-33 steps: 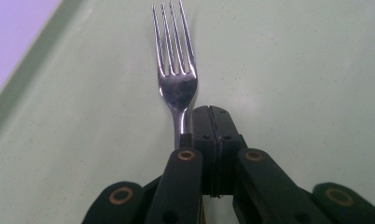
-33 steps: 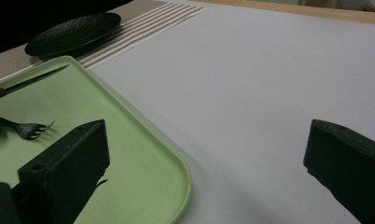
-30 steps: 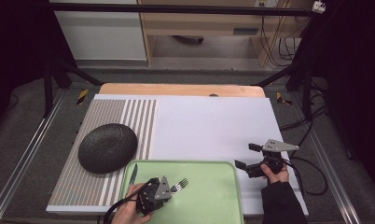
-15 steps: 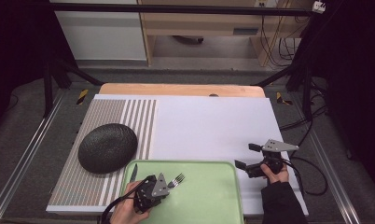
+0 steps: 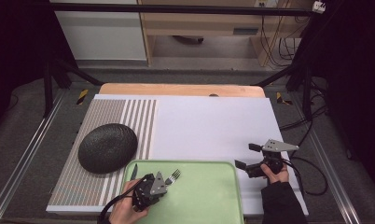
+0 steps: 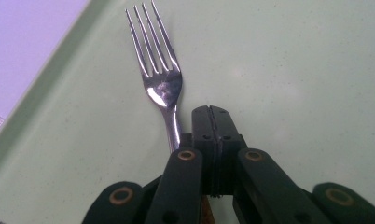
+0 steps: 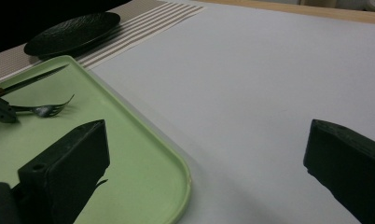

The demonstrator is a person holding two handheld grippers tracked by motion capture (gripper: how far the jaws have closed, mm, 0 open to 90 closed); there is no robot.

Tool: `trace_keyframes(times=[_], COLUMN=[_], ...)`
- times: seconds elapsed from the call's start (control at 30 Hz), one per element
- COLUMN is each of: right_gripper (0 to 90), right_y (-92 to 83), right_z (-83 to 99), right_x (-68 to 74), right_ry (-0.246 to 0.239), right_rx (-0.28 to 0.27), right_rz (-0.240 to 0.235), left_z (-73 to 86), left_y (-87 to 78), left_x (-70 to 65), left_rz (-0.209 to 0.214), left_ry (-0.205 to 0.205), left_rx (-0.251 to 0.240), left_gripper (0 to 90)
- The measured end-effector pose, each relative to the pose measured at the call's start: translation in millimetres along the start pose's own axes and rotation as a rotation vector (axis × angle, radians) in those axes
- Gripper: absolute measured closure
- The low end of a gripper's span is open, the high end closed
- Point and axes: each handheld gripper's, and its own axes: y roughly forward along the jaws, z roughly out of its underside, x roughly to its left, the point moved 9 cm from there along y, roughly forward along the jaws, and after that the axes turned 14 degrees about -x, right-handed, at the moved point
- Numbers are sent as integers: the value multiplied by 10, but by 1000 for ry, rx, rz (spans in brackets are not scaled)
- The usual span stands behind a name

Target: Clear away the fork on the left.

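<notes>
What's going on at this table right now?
A person works at a table with a gripper in each hand. The left gripper is shut, apparently clamped on the handle of a metal fork, whose tines reach out over the green tray. A knife lies near the tray's left edge. The right gripper rests open on the white mat, right of the tray, holding nothing. A black plate sits on the striped placemat.
</notes>
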Motion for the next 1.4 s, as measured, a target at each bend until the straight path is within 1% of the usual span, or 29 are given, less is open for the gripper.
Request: trace_keyframes(times=[0.8, 1.4], right_gripper=[4, 4], right_y=[-6, -1], right_z=[-2, 3], right_x=[-4, -2], right_ry=[3, 3], right_rx=[1, 2], right_rz=[4, 4], left_z=[65, 133], left_y=[-43, -106], left_x=[131, 220], left_rz=[-21, -55], left_ry=[-31, -44], left_rx=[-1, 13], left_gripper=[899, 899])
